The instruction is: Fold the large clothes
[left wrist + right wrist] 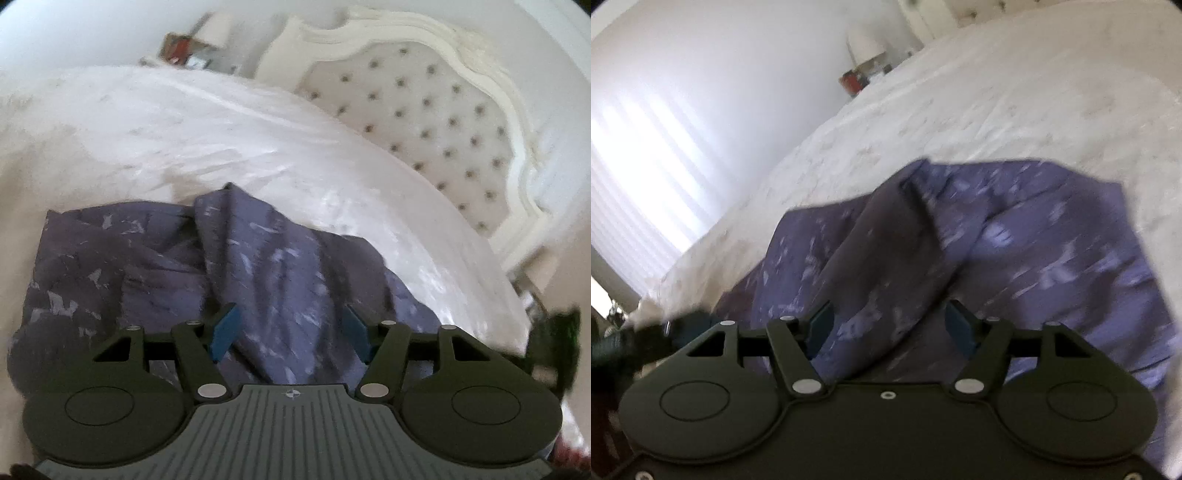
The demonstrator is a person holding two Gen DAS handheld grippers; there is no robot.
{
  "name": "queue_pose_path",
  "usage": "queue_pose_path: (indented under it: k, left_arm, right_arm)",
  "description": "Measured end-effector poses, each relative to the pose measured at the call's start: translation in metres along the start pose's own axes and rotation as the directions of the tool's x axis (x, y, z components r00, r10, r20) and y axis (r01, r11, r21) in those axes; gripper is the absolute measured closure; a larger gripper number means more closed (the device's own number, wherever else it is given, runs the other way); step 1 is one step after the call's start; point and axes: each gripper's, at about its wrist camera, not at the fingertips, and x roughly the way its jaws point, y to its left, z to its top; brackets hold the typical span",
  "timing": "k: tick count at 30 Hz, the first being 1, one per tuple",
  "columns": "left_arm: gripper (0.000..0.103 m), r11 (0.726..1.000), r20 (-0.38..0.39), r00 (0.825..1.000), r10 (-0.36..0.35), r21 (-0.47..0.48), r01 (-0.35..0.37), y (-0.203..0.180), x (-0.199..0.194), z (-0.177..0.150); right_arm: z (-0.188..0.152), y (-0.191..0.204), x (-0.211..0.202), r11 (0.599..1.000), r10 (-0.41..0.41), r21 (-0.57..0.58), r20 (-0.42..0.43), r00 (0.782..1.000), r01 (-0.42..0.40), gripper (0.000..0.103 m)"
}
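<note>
Our left gripper (290, 332) stands with its jaws spread wide, blue pads (224, 330) apart, a raised ridge of the garment (258, 266) running up between them; whether cloth touches either pad we cannot tell. Our right gripper (890, 328) is likewise spread, its pads (960, 326) either side of a dark hump of the same garment (1015, 236); it pinches nothing that we can see.

The garment is purple-blue with pale flecks; it lies rumpled at the near edge of the bed (184, 122), partly flat and partly heaped. In the left view its flat part reaches toward the near left, with a straight edge and a corner there; a fold rises to a peak toward the bed's middle. In the right view the cloth spreads rightward to a squared corner, blurred by motion.

Beyond the cloth the white cover (960, 110) lies bare to the far edge, wrinkled and faintly patterned; there is open room on both sides of the heap.

Only the left view shows the tufted headboard (424, 110) at the far right, and a nightstand (184, 55) with a lamp and small items past the far edge. Only the right view shows the bright window blind (639, 155) on the left wall; it also catches the lamp (864, 44), and a dark blurred object at the bed's near left corner.
</note>
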Motion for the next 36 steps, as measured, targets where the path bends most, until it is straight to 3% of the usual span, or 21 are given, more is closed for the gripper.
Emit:
queue_pose_path:
  k: [4, 6, 7, 8, 9, 10, 11, 15, 18, 19, 20, 21, 25, 30, 34, 36]
  left_arm:
    - [0.043, 0.995, -0.062, 0.998, 0.024, -0.095, -0.030, 0.012, 0.026, 0.005]
    - [0.044, 0.990, -0.087, 0.996, 0.025, -0.137, -0.037, 0.017, 0.038, 0.005]
    - [0.045, 0.989, -0.093, 0.996, 0.017, -0.147, -0.030, 0.018, 0.043, 0.005]
    - [0.047, 0.989, -0.100, 0.995, 0.006, -0.149, -0.021, 0.024, 0.046, 0.004]
    - [0.054, 0.989, -0.102, 0.995, -0.005, -0.148, -0.011, 0.024, 0.048, 0.004]
    - [0.084, 0.989, -0.102, 0.995, -0.012, -0.146, -0.003, 0.023, 0.049, 0.004]
    - [0.096, 0.988, -0.102, 0.995, -0.024, -0.153, 0.009, 0.025, 0.045, 0.004]
    - [0.097, 0.975, -0.012, 0.991, -0.131, -0.183, 0.126, 0.011, 0.013, -0.002]
    - [0.096, 0.977, -0.032, 0.991, -0.129, -0.174, 0.122, 0.009, 0.004, -0.020]
    - [0.096, 0.979, -0.054, 0.993, -0.102, -0.183, 0.091, 0.015, 0.008, -0.028]
    - [0.095, 0.978, -0.074, 0.994, -0.075, -0.200, 0.059, 0.022, 0.014, -0.034]
    - [0.092, 0.973, -0.090, 0.994, -0.064, -0.227, 0.042, 0.030, 0.020, -0.040]
    - [0.091, 0.965, -0.064, 0.994, -0.092, -0.253, 0.072, 0.048, 0.025, -0.048]
    - [0.091, 0.966, -0.065, 0.993, -0.094, -0.247, 0.076, 0.050, 0.025, -0.050]
    - [0.091, 0.966, -0.057, 0.994, -0.095, -0.245, 0.078, 0.052, 0.025, -0.053]
    - [0.091, 0.967, -0.058, 0.994, -0.095, -0.242, 0.078, 0.053, 0.024, -0.054]
  right_arm:
    - [-0.012, 0.009, 0.018, 1.000, 0.014, 0.015, -0.034, 0.999, -0.014, 0.032]
    - [-0.010, 0.015, 0.028, 0.999, 0.023, -0.022, -0.055, 0.998, -0.024, 0.051]
    - [-0.009, 0.018, 0.027, 0.999, 0.026, -0.037, -0.063, 0.998, -0.029, 0.087]
    - [-0.006, 0.021, 0.025, 0.998, 0.029, -0.051, -0.060, 0.998, -0.032, 0.091]
    - [-0.004, 0.022, 0.022, 0.997, 0.040, -0.059, -0.056, 0.998, -0.044, 0.091]
    - [-0.001, 0.022, 0.016, 0.996, 0.062, -0.067, -0.051, 0.997, -0.066, 0.091]
    - [0.001, 0.022, 0.008, 0.993, 0.083, -0.078, -0.037, 0.996, -0.085, 0.091]
    - [0.005, 0.006, -0.022, 0.992, 0.114, -0.064, 0.015, 0.993, -0.112, 0.091]
    - [0.000, -0.016, -0.022, 0.997, 0.074, -0.033, -0.017, 0.997, -0.075, 0.089]
    - [-0.005, -0.020, -0.018, 0.998, 0.046, -0.044, -0.051, 0.998, -0.048, 0.084]
    - [-0.010, -0.022, -0.013, 0.998, 0.009, -0.062, -0.077, 0.997, -0.014, 0.071]
    - [-0.014, -0.022, -0.012, 0.996, -0.018, -0.086, -0.081, 0.997, 0.011, 0.069]
    - [-0.012, -0.011, -0.026, 0.980, -0.077, -0.183, 0.024, 0.997, 0.080, 0.047]
    - [0.016, 0.003, -0.018, 0.903, -0.191, -0.356, 0.173, 0.966, 0.242, 0.046]
    - [0.030, 0.013, 0.018, 0.797, -0.255, -0.513, 0.193, 0.947, 0.319, 0.046]
    - [0.029, 0.014, 0.031, 0.777, -0.256, -0.549, 0.171, 0.952, 0.307, 0.047]
